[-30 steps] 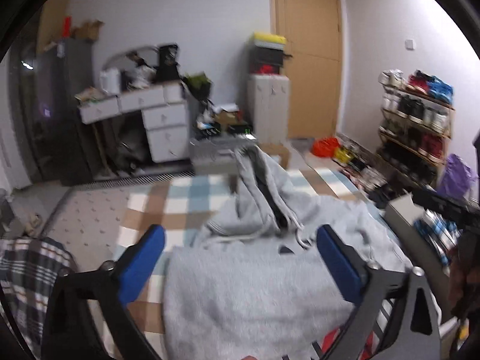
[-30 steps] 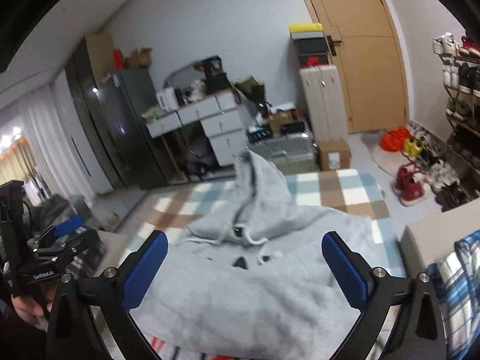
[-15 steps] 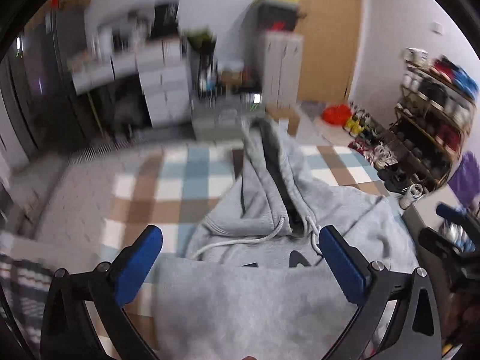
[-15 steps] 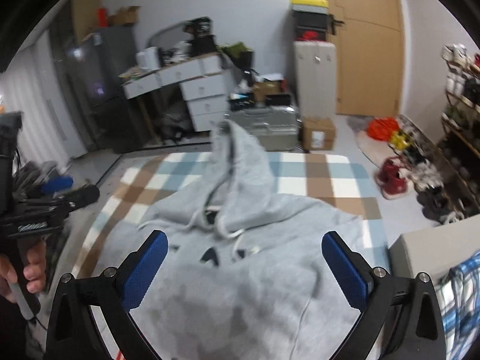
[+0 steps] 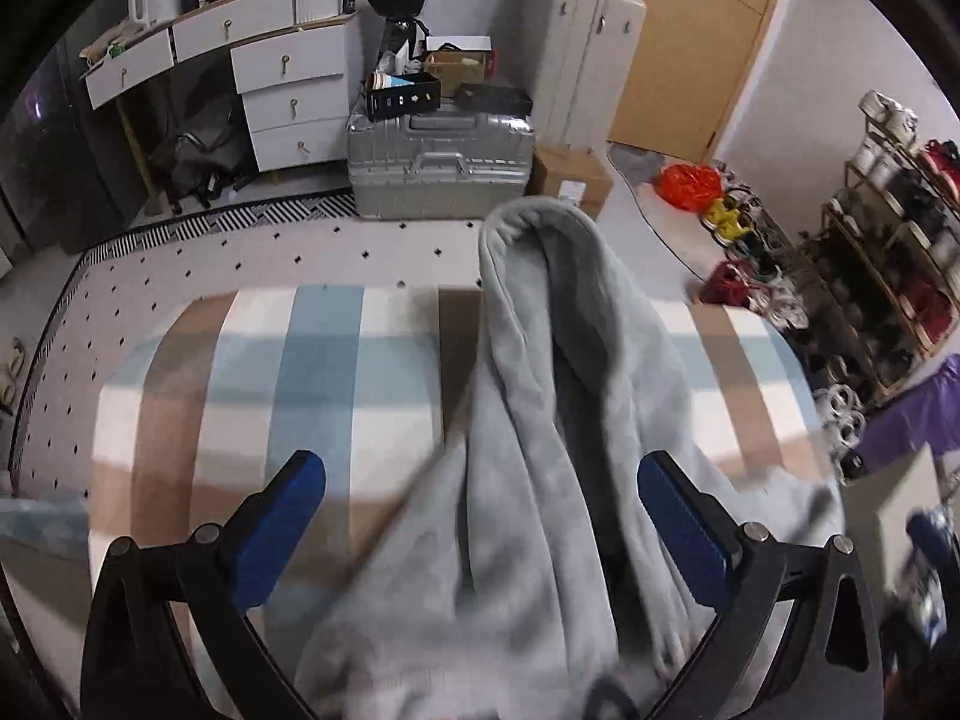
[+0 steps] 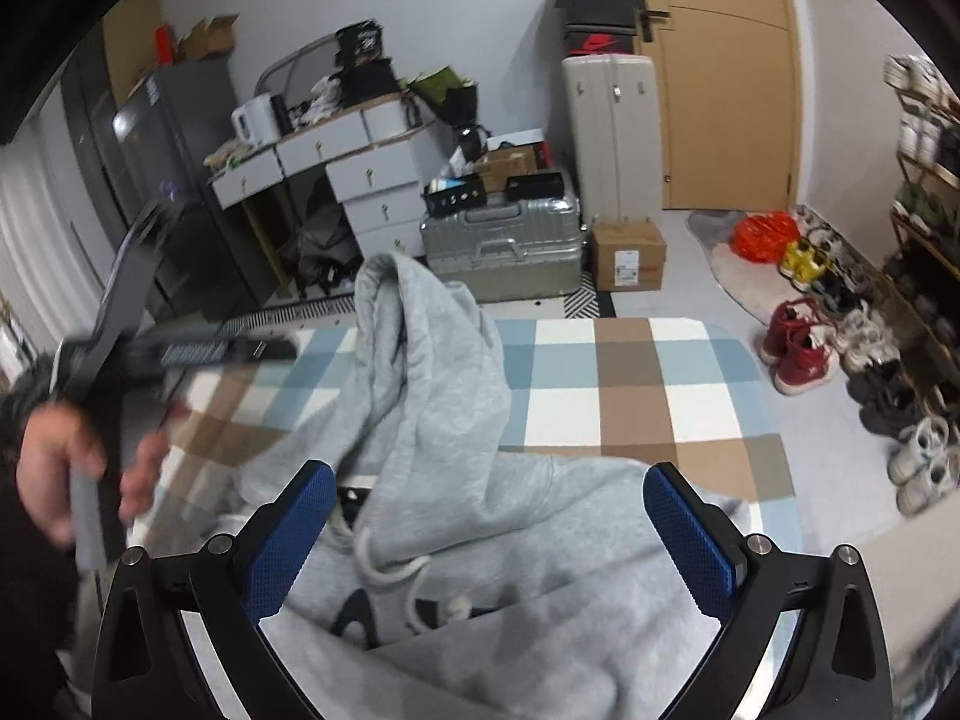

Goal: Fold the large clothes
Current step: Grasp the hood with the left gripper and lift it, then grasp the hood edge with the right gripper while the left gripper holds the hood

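Here, the left tool (image 5: pixel 480 528) stands wide open, its blue-padded fingers (image 5: pixel 282 525) splayed to either side of the pale grey fleece hooded sweatshirt (image 5: pixel 540 450) and gripping nothing. The right tool (image 6: pixel 486 531) is likewise spread, pads empty, with cloth lying between and beneath them. Whether either tool touches the fabric cannot be told.

The sweatshirt lies on the blue, brown and white checked bed cover (image 6: pixel 630 384). Its body sits low in both views, directly under the tools. The hood (image 5: pixel 540 276) stands up in a peak and points away from the tools, toward the silver ribbed hard-shell suitcase (image 5: pixel 441 165) on the floor beyond the bed's end. The white drawcord (image 6: pixel 384 570) dangles just ahead of the right tool.

The garment's long axis runs straight forward from both tools. In the left view the hood is centred between the fingers, so the left tool looks better lined up to take it. The person's hand (image 6: pixel 60 468), seen blurred in the right view, holds that left tool's grip.
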The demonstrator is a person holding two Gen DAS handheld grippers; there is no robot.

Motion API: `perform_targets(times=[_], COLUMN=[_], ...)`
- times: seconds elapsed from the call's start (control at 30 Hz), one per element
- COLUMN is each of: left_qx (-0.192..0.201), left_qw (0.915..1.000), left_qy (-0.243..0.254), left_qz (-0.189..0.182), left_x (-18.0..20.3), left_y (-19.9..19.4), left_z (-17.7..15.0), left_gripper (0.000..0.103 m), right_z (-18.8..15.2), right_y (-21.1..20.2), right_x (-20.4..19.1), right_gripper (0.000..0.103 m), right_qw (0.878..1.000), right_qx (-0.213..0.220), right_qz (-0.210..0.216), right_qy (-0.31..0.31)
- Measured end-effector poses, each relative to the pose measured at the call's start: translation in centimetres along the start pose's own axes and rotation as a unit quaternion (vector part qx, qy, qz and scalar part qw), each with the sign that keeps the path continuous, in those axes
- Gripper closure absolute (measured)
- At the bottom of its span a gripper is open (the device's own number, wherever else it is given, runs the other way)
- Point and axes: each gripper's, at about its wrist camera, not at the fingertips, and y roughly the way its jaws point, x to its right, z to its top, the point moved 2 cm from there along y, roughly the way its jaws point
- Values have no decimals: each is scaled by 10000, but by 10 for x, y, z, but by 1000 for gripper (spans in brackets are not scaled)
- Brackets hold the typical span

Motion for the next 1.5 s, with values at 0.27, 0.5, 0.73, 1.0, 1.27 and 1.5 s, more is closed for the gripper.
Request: perform_targets(times=[0.27,0.5,0.73,1.0,1.27,1.5], left_qx=[-340,-474,319,879,1005,1028], left_qw=[9982,9933,9961,9915,9847,9798], left_qy=[-436,-824,-520,749,1176,1432], left_qz=[-243,-652,-630,-596,-796,-940], left_x=[-9,-16,-7,17,8,10], left_y=[60,77,21,-61,-53,-46], left_z=[19,8,10,-4,-1,1], left_gripper=[2,78,95,95,95,95], right_z=[-14,-21,-4,46,87,93], right_y=[51,63,64,79,144,166], right_x=[6,12,12,-22,-56,-60], right_gripper=[0,0,0,0,2,73], right_qw=[9990,9983,9985,9982,9961,9977], right_qx=[-300,-444,-399,-113,-356,-308], right_qz=[47,112,64,487,-32,29], right_qy=[-313,-362,-374,-316,-802,-605])
